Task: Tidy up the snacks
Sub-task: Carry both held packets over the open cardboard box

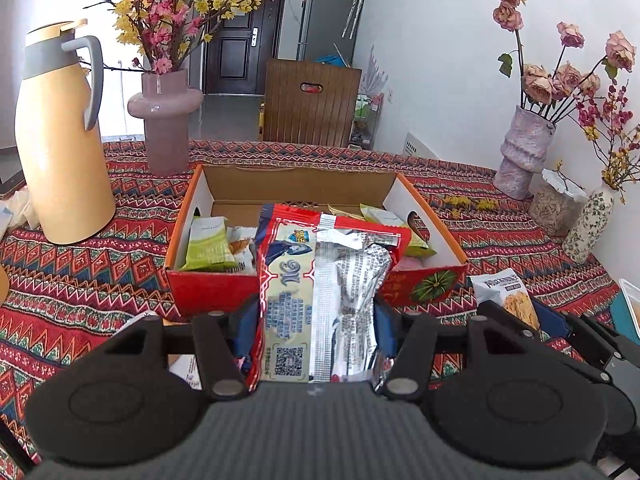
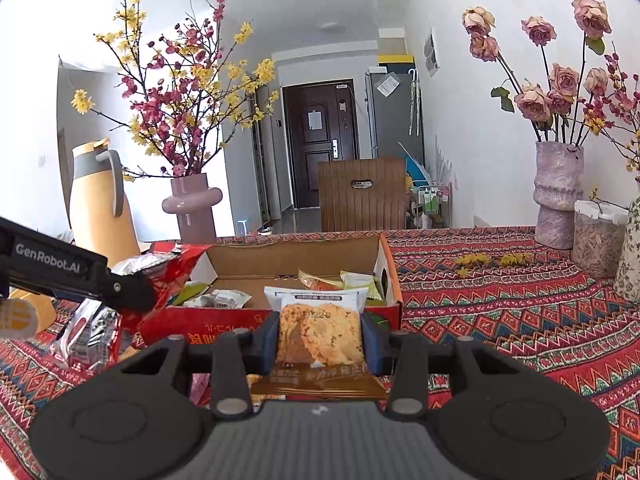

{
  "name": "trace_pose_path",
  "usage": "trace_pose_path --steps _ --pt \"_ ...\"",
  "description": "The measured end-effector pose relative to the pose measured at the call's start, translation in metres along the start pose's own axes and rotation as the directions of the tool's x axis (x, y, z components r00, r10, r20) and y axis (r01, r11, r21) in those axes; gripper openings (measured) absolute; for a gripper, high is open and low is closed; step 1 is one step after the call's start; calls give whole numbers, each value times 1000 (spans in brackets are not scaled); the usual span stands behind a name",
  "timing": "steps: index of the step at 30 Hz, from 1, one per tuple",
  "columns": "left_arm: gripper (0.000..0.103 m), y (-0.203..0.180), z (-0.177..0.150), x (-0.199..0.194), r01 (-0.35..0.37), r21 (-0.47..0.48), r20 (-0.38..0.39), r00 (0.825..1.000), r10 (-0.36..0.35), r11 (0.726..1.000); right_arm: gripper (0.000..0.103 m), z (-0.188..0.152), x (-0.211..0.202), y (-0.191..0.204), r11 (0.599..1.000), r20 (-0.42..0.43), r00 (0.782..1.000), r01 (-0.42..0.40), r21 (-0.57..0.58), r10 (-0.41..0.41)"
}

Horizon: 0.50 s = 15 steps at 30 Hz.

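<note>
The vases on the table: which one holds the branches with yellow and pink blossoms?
The smooth mauve vase with the ring-shaped collar, beside the yellow thermos jug. The rough lilac vase holds faded roses instead.

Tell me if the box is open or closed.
Open: the box has no lid over it, and snack packets show inside.

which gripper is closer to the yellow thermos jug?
Left. The left gripper, shut on a red snack bag, sits at the box's near-left side, toward the thermos jug. The right gripper, shut on a cracker packet, is farther right.
</note>
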<state>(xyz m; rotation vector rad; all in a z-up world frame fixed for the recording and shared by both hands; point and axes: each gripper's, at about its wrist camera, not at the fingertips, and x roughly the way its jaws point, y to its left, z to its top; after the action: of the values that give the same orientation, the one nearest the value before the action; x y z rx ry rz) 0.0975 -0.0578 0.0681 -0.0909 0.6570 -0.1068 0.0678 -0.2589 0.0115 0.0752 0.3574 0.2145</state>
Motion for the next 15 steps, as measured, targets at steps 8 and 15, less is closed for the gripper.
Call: trace_pose_path --steps 8,15 --pt "58 9 28 26 -31 -25 17 999 31 999 41 28 36 -1 1000 14 1000 12 -19 -12" --pt "58 18 52 53 -50 -52 25 998 52 997 41 48 70 1 999 7 1000 18 -34 -18"
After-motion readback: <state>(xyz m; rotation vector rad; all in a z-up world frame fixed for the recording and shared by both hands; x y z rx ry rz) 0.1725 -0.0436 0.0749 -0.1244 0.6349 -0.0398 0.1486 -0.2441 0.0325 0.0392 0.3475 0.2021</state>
